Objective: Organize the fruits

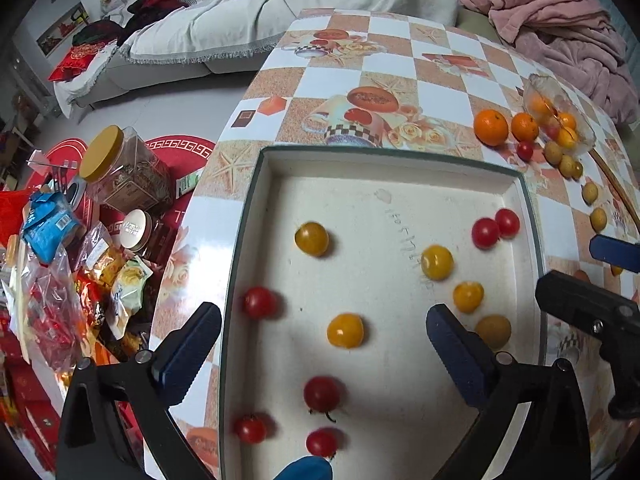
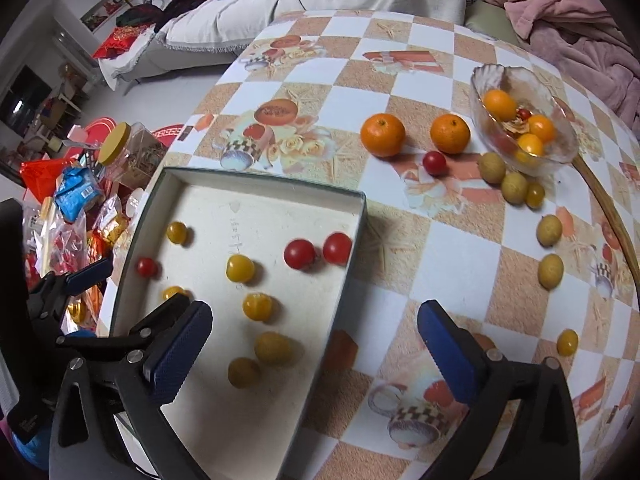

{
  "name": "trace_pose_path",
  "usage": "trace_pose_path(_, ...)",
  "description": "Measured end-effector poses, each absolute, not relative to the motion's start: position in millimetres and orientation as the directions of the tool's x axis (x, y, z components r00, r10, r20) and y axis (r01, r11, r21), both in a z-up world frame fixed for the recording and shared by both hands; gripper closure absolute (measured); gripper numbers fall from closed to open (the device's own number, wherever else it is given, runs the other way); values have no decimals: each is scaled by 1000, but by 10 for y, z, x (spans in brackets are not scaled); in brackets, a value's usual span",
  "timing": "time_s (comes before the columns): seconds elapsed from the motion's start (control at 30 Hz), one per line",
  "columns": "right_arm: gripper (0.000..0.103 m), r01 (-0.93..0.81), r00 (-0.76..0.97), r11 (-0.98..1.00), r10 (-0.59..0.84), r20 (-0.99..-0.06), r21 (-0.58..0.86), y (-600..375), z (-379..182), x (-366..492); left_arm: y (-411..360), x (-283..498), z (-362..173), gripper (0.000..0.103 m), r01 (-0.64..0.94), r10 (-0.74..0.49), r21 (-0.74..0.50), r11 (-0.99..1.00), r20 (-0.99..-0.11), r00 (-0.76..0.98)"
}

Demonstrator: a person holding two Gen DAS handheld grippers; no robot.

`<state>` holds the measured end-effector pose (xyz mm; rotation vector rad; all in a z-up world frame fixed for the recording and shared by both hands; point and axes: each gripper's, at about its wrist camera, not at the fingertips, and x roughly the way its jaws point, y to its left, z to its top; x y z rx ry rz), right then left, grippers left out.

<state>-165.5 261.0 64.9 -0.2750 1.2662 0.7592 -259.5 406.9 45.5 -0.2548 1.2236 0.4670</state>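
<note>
Both grippers, left gripper (image 1: 324,320) and right gripper (image 2: 316,320), gape wide and empty above the tray (image 1: 400,168); its faint handwriting is unreadable.

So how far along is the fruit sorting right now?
Partly done. About a dozen red and yellow cherry tomatoes already lie in the white tray. Nothing is in hand: the left gripper and right gripper are both open and empty. Left: two oranges, loose fruits on the table, and the glass bowl.

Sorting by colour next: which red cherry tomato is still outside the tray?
The lone red cherry tomato on the tablecloth below the two oranges; the other loose reds lie inside the tray.
</note>
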Motion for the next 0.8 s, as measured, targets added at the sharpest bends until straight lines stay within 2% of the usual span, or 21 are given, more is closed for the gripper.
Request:
trace_pose_path(0.47, 0, -710, 137, 696, 286, -948, 107, 2557, 679, -1891, 3740, -2942, 517, 0, -463, 225, 101, 881, -949, 220)
trace_pose_path(0.8, 0, -730, 144, 679, 267, -953, 80, 2498, 688, -1988, 3562, -2977, 513, 0, -445, 223, 109, 889, -951, 212)
